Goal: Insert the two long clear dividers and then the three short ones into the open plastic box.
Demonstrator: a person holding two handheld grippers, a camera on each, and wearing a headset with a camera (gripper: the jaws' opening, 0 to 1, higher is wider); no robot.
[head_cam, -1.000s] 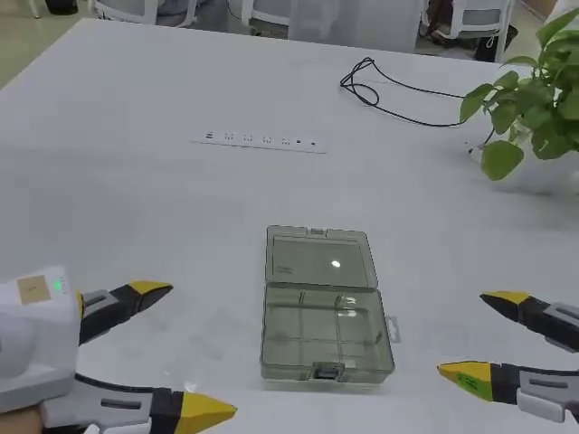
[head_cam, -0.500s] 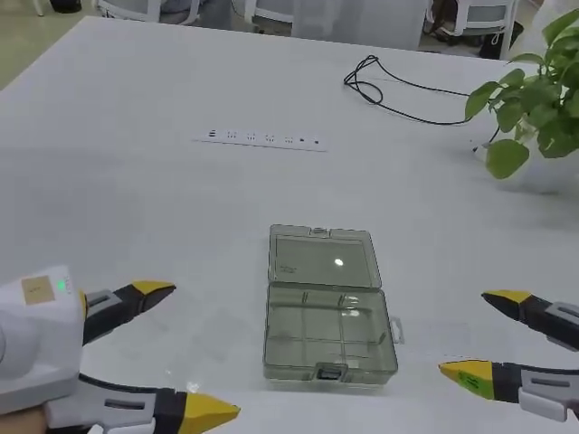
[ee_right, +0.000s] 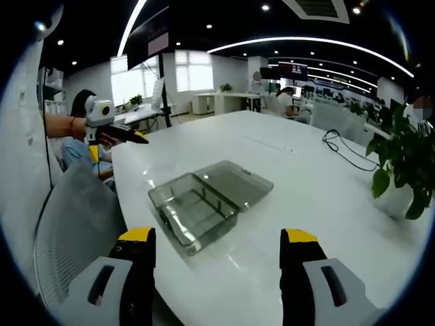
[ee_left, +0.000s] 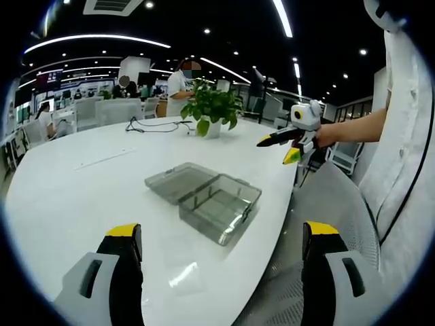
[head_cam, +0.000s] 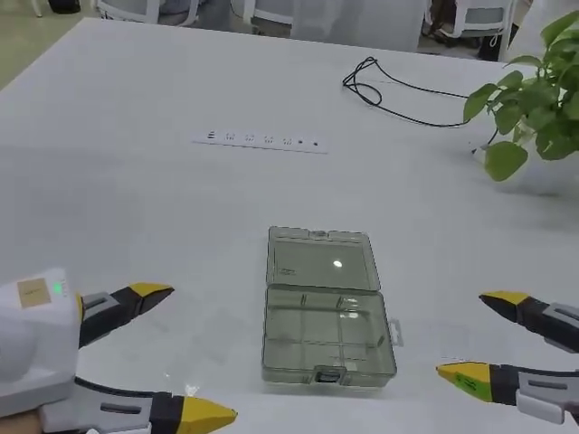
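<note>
A smoky clear plastic box (head_cam: 327, 339) lies open near the table's front edge, its lid (head_cam: 321, 259) flat behind it, and clear dividers stand inside in a grid. The same box (ee_left: 219, 206) sits ahead in the left gripper view, and the box (ee_right: 192, 212) lies ahead in the right gripper view. My left gripper (head_cam: 172, 354) hovers open at the box's left, holding nothing. My right gripper (head_cam: 484, 339) hovers open at its right, also holding nothing. Both stay apart from the box.
A white power strip (head_cam: 261, 140) lies across the table's middle. A black cable (head_cam: 391, 90) loops at the back right. A potted plant (head_cam: 536, 95) stands at the right edge. Chairs line the far side.
</note>
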